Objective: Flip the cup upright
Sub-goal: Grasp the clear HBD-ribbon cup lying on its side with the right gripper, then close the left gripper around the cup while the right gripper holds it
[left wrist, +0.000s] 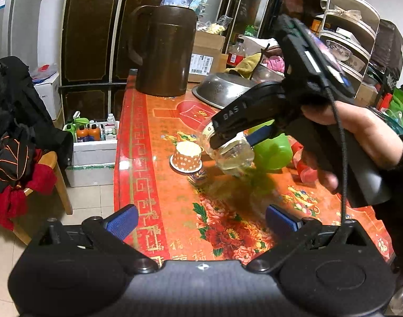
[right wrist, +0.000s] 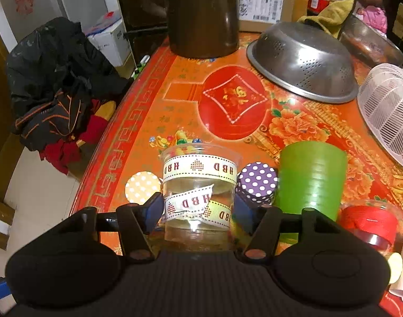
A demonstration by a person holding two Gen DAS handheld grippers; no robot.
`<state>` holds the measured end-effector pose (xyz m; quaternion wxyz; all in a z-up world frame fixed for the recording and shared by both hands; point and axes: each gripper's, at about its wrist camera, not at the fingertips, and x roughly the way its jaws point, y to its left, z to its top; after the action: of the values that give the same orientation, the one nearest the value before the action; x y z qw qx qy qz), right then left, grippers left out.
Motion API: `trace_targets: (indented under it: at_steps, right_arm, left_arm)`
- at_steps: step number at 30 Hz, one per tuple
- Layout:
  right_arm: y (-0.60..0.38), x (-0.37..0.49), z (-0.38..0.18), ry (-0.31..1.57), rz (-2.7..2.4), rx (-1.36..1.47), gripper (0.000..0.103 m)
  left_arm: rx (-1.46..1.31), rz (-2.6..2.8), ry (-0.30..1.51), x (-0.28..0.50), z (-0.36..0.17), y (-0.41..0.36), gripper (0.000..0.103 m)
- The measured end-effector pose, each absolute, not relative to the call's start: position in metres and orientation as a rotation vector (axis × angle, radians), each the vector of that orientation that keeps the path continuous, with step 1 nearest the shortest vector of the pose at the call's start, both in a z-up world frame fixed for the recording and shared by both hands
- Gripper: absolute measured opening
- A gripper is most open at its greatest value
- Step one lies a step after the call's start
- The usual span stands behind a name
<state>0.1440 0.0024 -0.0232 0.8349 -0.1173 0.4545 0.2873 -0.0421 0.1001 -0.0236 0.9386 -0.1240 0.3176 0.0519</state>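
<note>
My right gripper (right wrist: pixel 197 207) is shut on a clear plastic cup (right wrist: pixel 198 185) banded with "HBD" ribbon. It holds the cup tilted above the red patterned table (right wrist: pixel 154 100), rim pointing away from the camera. In the left wrist view the same cup (left wrist: pixel 232 155) hangs tilted in the right gripper (left wrist: pixel 233 140), clear of the table. My left gripper (left wrist: pixel 201 220) is open and empty, low over the table's near edge, short of the cup.
An orange dotted paper cup (left wrist: pixel 187 157) stands upside down left of the clear cup. A purple dotted cup (right wrist: pixel 257 182), green cup (right wrist: pixel 311 179) and red-ribbon cup (right wrist: pixel 368 223) stand right. A steel colander (right wrist: pixel 304 60), white basket (right wrist: pixel 386 111) and brown jug (left wrist: pixel 164 50) sit farther back.
</note>
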Motion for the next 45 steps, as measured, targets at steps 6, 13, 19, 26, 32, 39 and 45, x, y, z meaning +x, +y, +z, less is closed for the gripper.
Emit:
trace_targets:
  at_steps: [6,13,19,26,32,39,45]
  right_arm:
    - [-0.031,0.116,0.002,0.913,0.609,-0.193,0.06]
    - [-0.108,0.054,0.009,0.881,0.516,-0.126,0.06]
    - [-0.141,0.026,-0.015,0.916,0.463,0.014,0.06]
    - [-0.149,0.019,-0.03,0.955,0.448,0.089,0.062]
    - [-0.154,0.014,-0.04,0.954,0.47,0.113,0.062]
    - [-0.166,0.011,-0.041,0.945,0.51,0.167,0.07]
    - [-0.207,0.002,-0.027,0.855,0.519,0.258,0.089]
  left_arm:
    - [-0.253,0.082,0.643,-0.05,-0.023,0.098,0.103]
    - [-0.29,0.041,0.625,-0.065,-0.018,0.101,0.103]
    - [-0.28,0.015,0.663,-0.067,-0.02,0.094,0.103]
    - [-0.323,-0.068,0.74,-0.06,-0.031,0.083,0.103]
    - [-0.325,-0.084,0.794,-0.049,-0.038,0.069,0.103]
    - [-0.332,-0.07,0.826,-0.039,-0.039,0.06,0.103]
    - [-0.413,-0.122,0.925,-0.009,-0.047,0.045,0.103]
